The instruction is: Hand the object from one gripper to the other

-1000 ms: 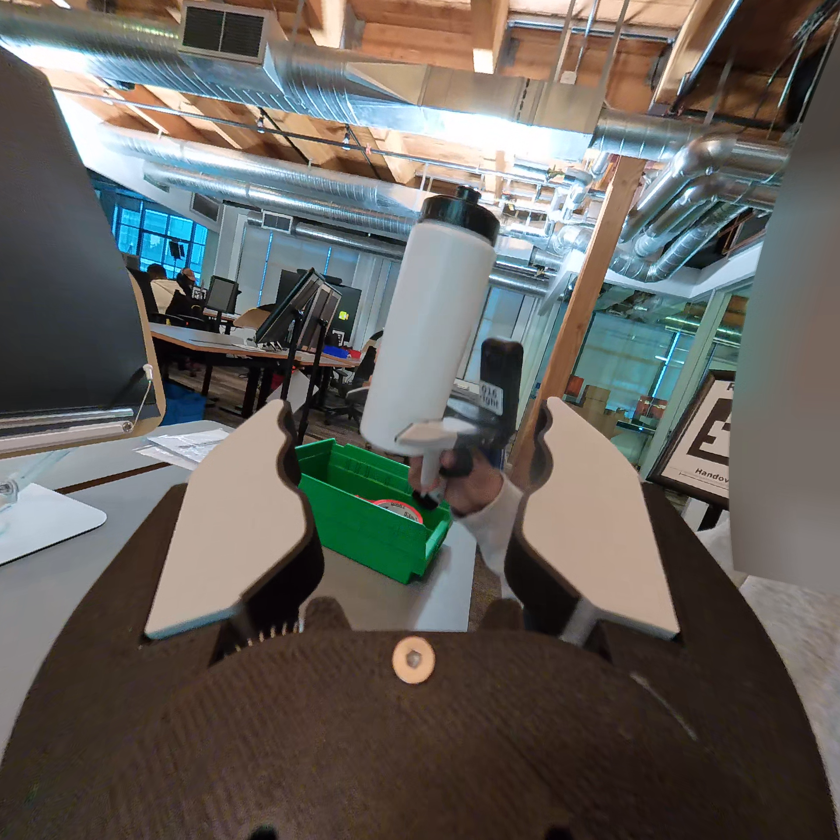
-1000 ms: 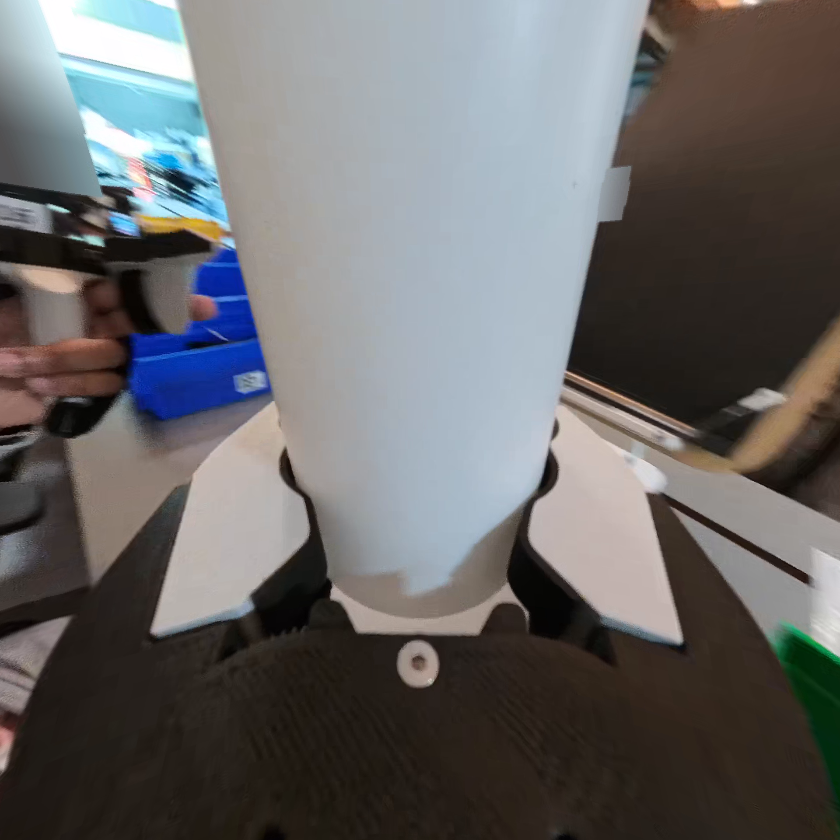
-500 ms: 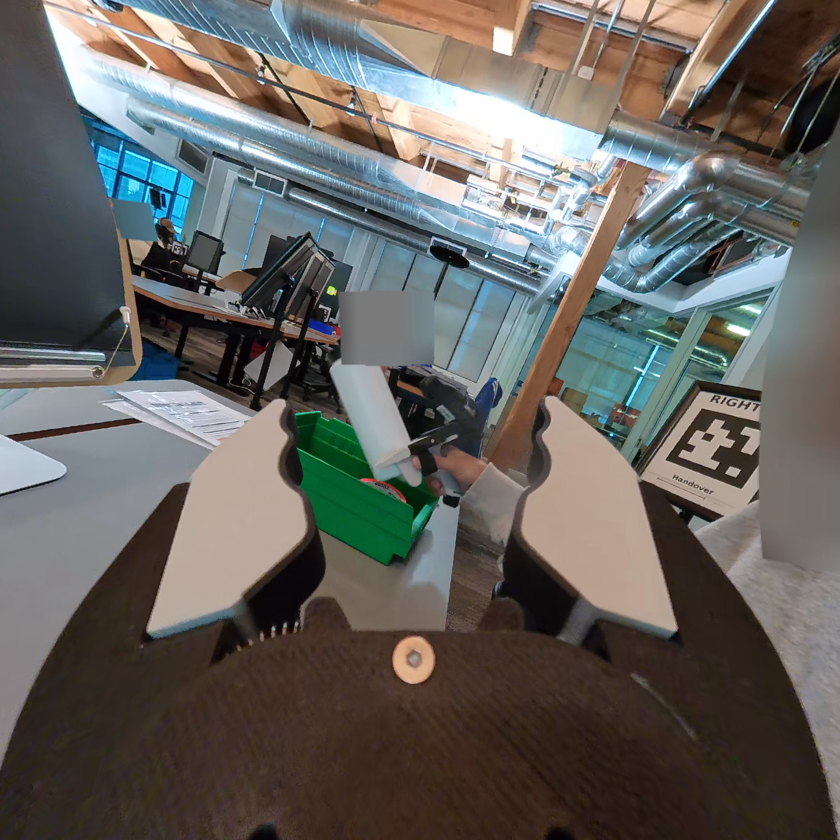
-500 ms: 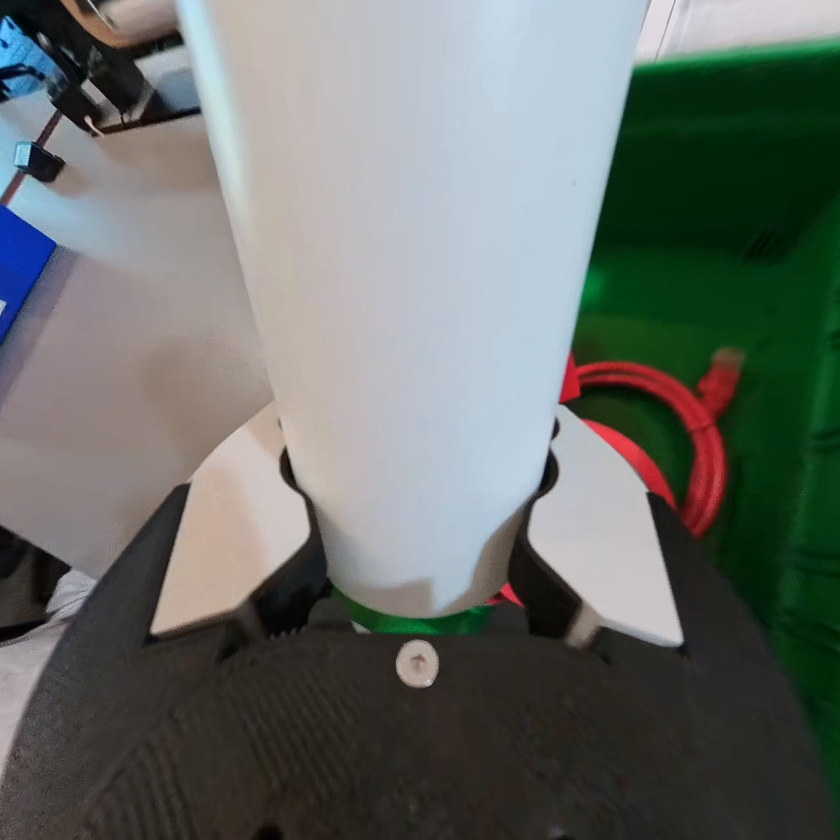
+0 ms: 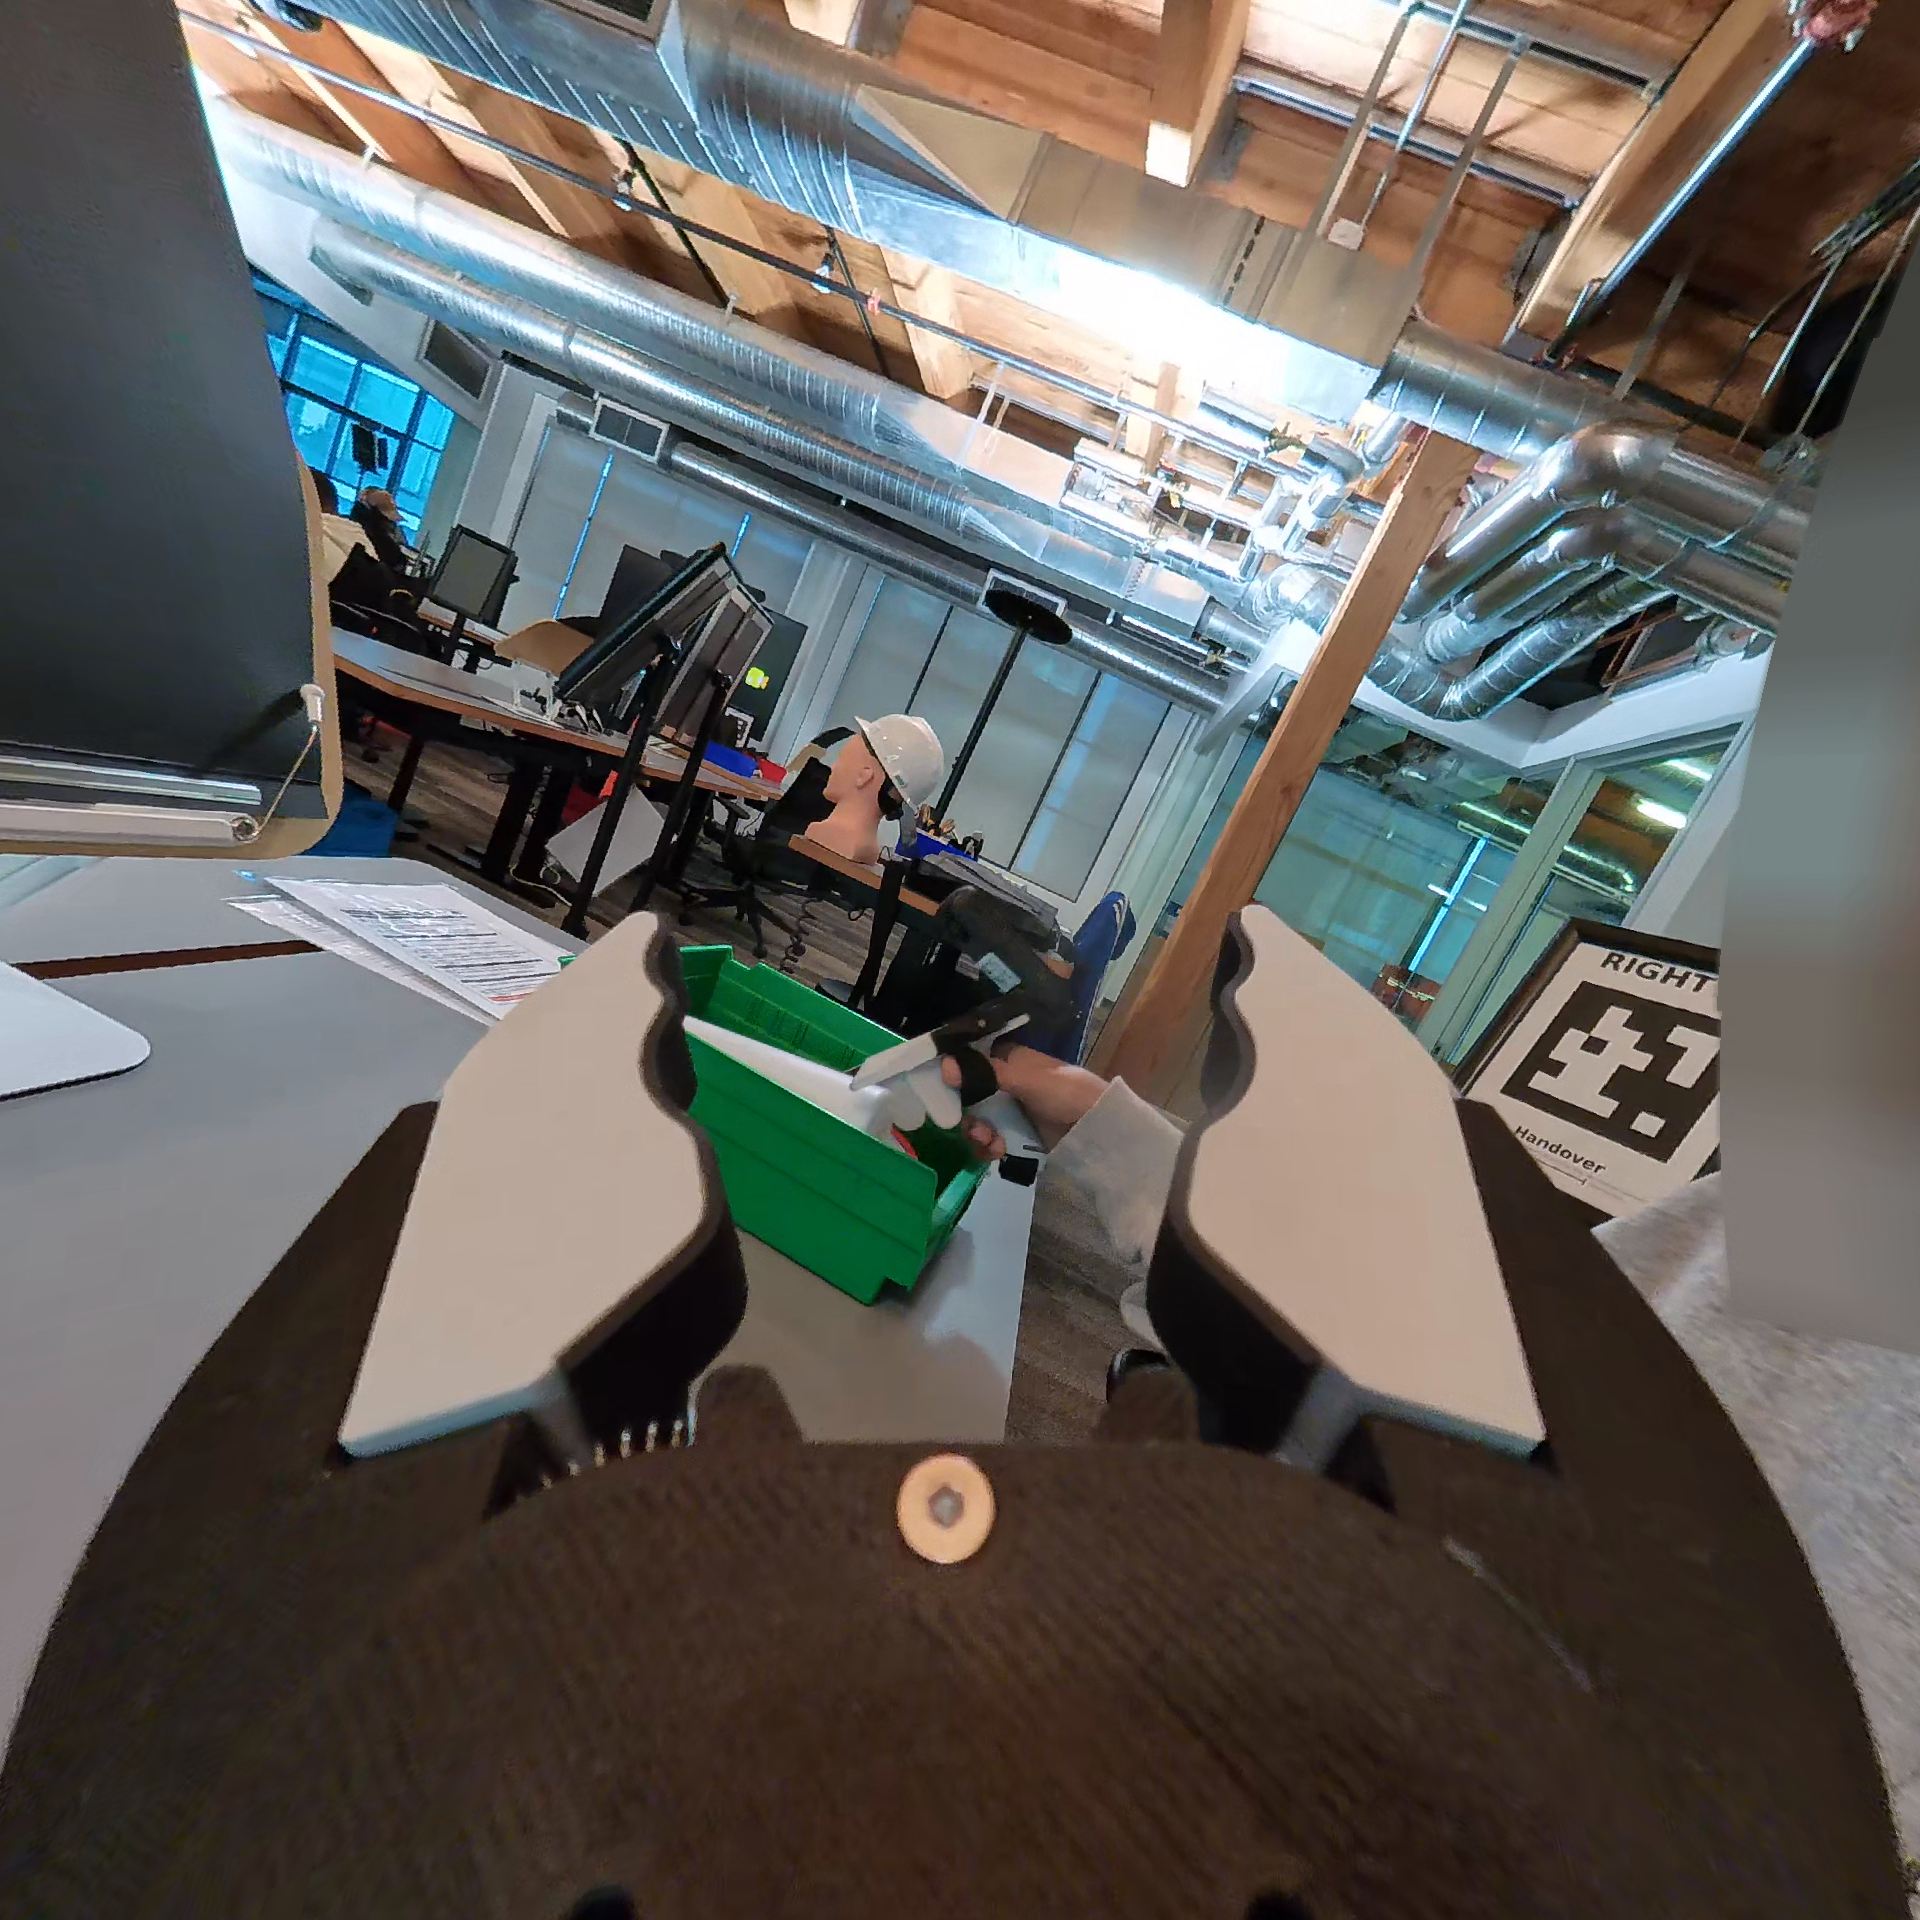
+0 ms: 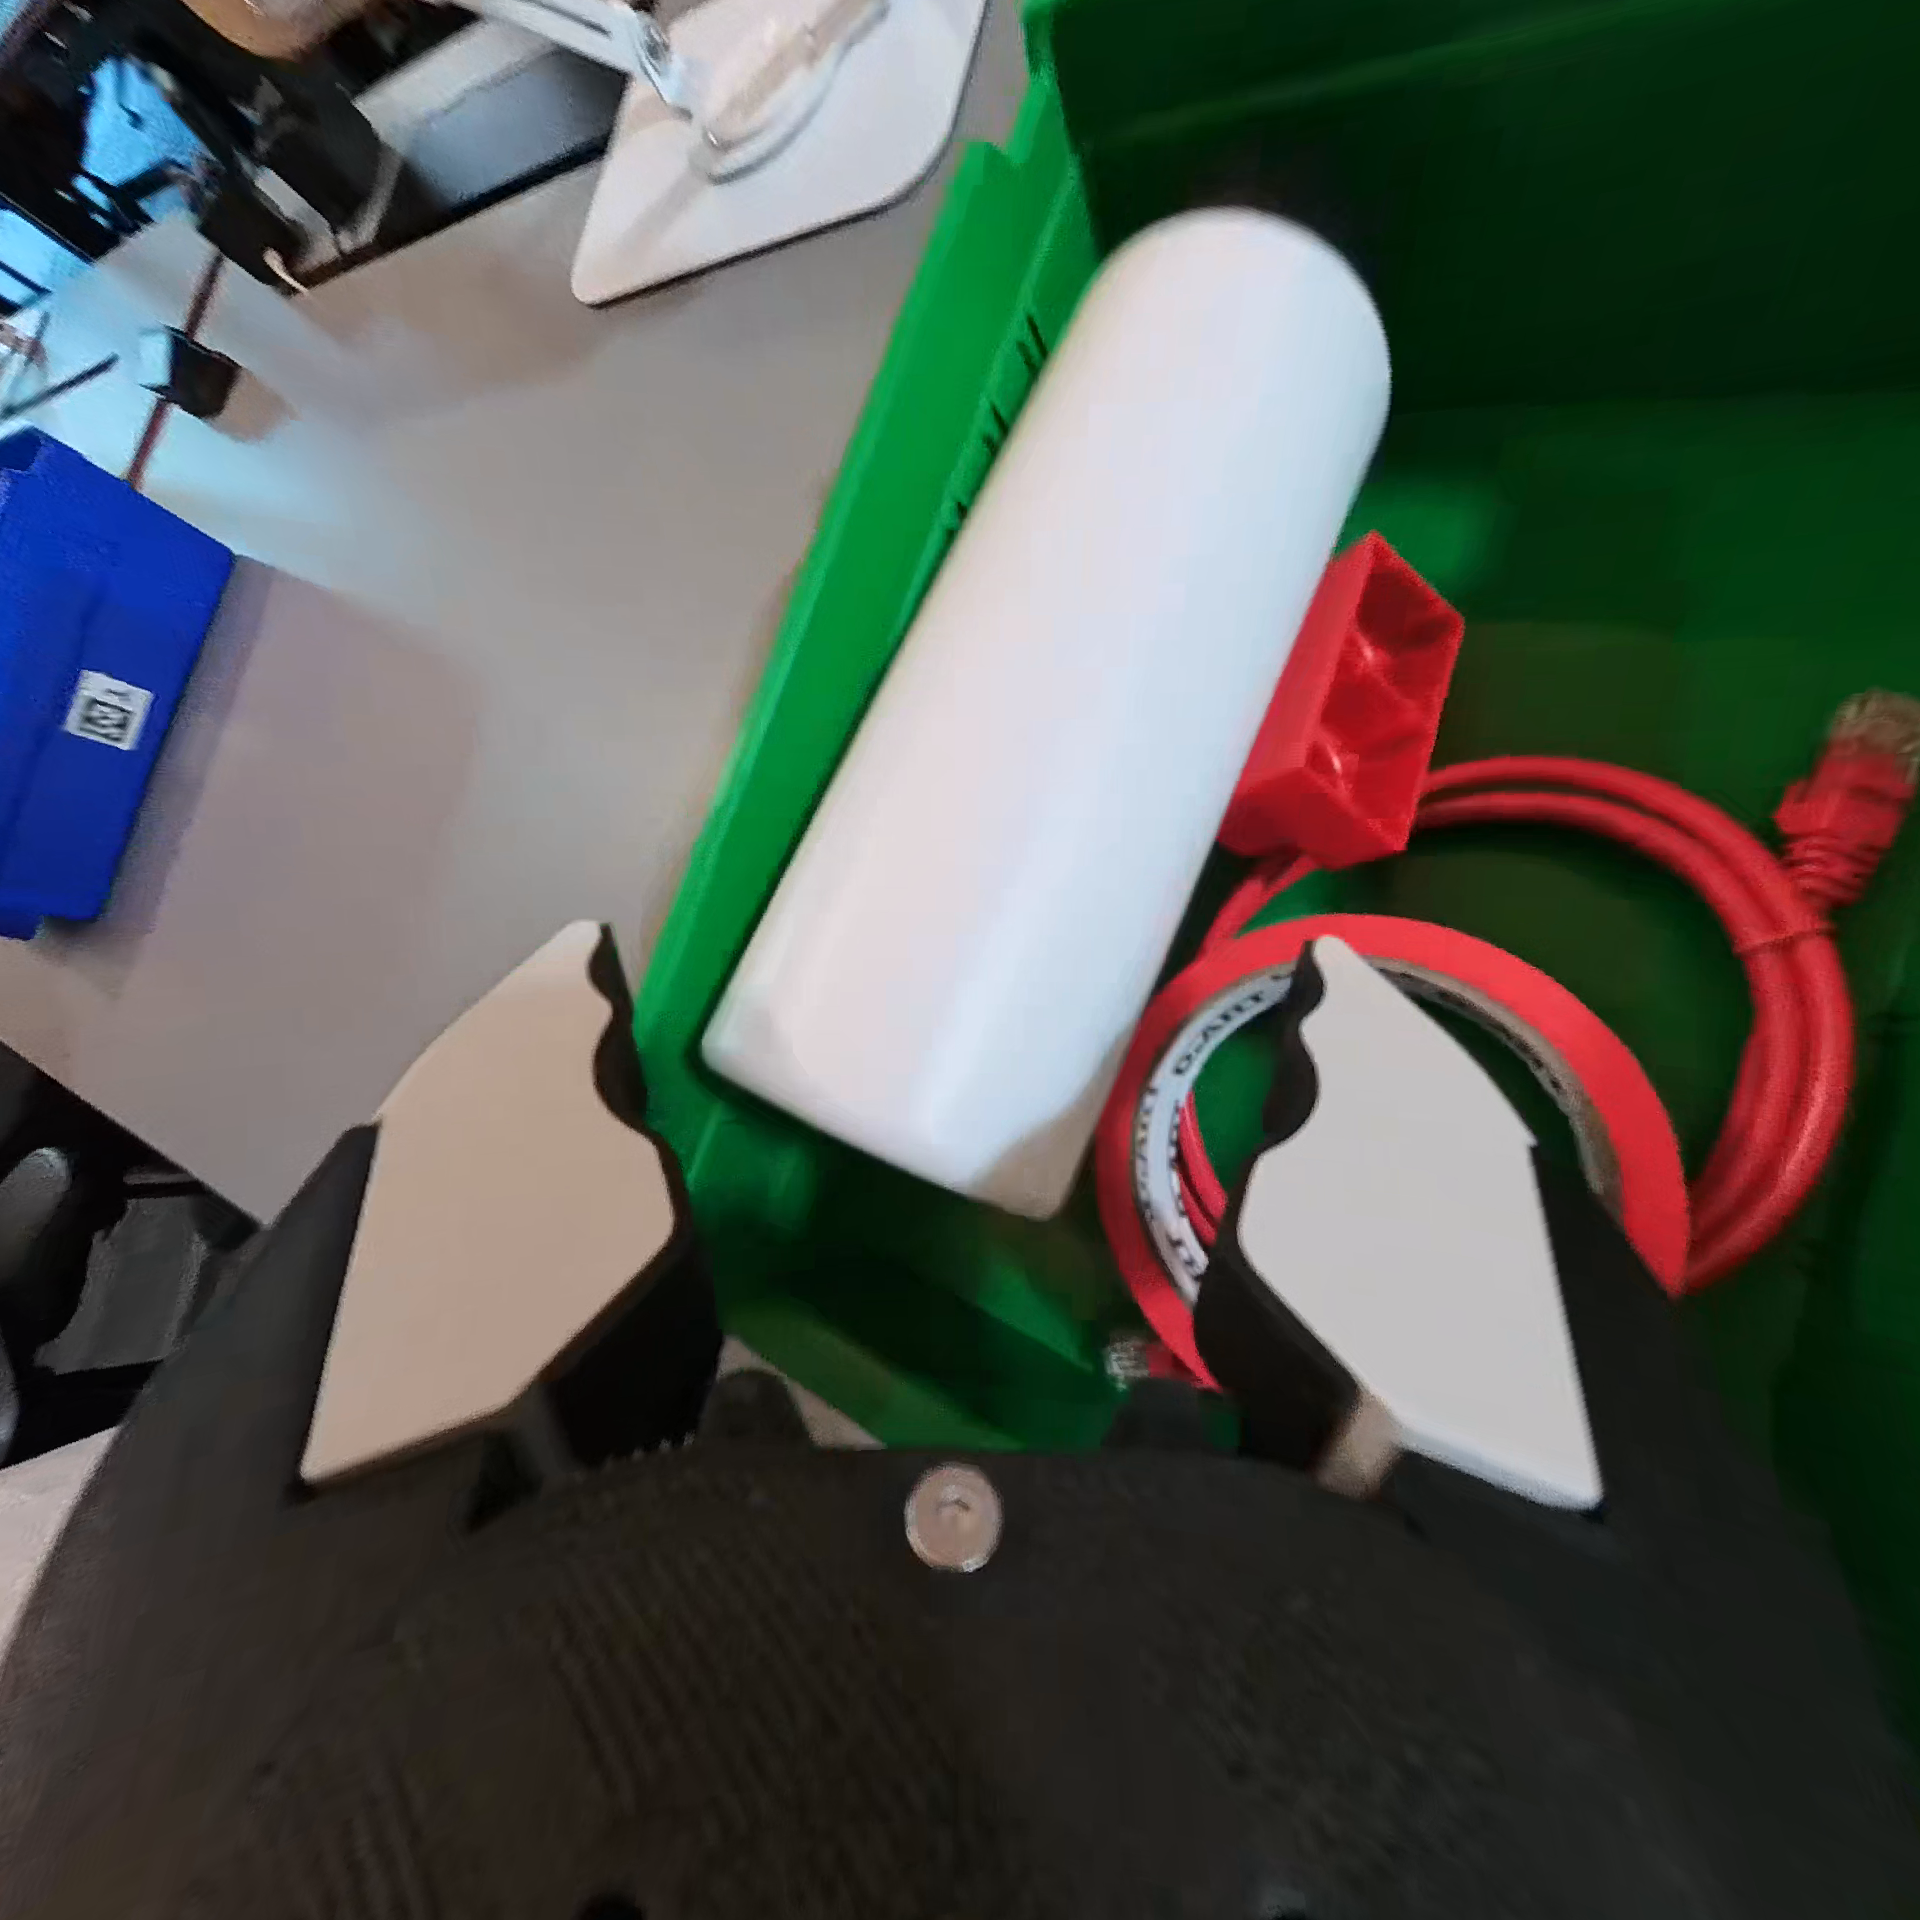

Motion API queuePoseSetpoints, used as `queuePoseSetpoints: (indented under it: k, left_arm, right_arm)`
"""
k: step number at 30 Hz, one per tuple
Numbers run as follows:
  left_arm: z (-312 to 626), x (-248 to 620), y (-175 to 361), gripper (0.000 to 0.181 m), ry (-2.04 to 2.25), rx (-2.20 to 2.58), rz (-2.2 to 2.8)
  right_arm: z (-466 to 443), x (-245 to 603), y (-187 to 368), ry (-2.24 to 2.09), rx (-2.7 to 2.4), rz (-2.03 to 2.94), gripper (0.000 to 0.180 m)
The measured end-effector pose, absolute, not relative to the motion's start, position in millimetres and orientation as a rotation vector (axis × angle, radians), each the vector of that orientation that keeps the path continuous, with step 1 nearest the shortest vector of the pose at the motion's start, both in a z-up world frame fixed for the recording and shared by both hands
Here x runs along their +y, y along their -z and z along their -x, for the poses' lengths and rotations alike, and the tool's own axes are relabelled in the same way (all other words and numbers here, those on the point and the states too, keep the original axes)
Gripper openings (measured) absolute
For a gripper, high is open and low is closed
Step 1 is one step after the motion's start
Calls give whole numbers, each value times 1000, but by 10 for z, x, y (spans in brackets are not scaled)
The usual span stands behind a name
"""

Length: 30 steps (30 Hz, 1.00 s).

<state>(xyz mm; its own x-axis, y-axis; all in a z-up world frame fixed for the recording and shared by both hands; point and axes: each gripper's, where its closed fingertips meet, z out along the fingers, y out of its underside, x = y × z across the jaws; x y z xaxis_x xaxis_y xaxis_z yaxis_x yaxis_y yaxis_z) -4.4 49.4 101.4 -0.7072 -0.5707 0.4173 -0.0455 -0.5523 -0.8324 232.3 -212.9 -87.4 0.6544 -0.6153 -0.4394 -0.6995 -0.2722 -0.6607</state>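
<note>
A white bottle [image 6: 1049,675] lies tilted in the green bin [image 6: 1558,208], leaning along the bin's left wall. My right gripper [image 6: 951,966] is open just behind the bottle's base, not touching it. In the left wrist view the bottle [image 5: 790,1065] shows low inside the green bin [image 5: 831,1195], with the right gripper [image 5: 935,1049] and a hand over it. My left gripper [image 5: 940,935] is open and empty, held back from the bin above the grey table [image 5: 208,1143].
The bin also holds a red tape roll [image 6: 1621,1091], a red cable [image 6: 1787,935] and a red block [image 6: 1351,717]. A blue bin [image 6: 83,707] stands to the left on the table. A monitor base [image 5: 52,1039], papers [image 5: 416,935] and a marker sign [image 5: 1600,1060] are nearby.
My right gripper swung the bottle down into the green bin, opened and let it go. The bottle now lies free in the bin. My left gripper stayed open.
</note>
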Motion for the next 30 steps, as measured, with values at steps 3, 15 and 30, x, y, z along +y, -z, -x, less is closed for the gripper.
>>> queuePoseSetpoints:
  k: [3, 15, 30]
  left_arm:
    - [42, 511, -1016, 97, 2313, 1263, 993]
    - [-18, 444, -901, 95, 2372, 1284, 1047]
    - [-116, 1098, -717, 79, 2081, 1326, 1228]
  right_arm:
    - [-2271, -2118, 617, -100, 956, 1955, 124]
    - [-2331, -2208, 926, -96, 1007, 2015, 93]
    - [-1669, -1397, -629, 216, 384, 1665, 52]
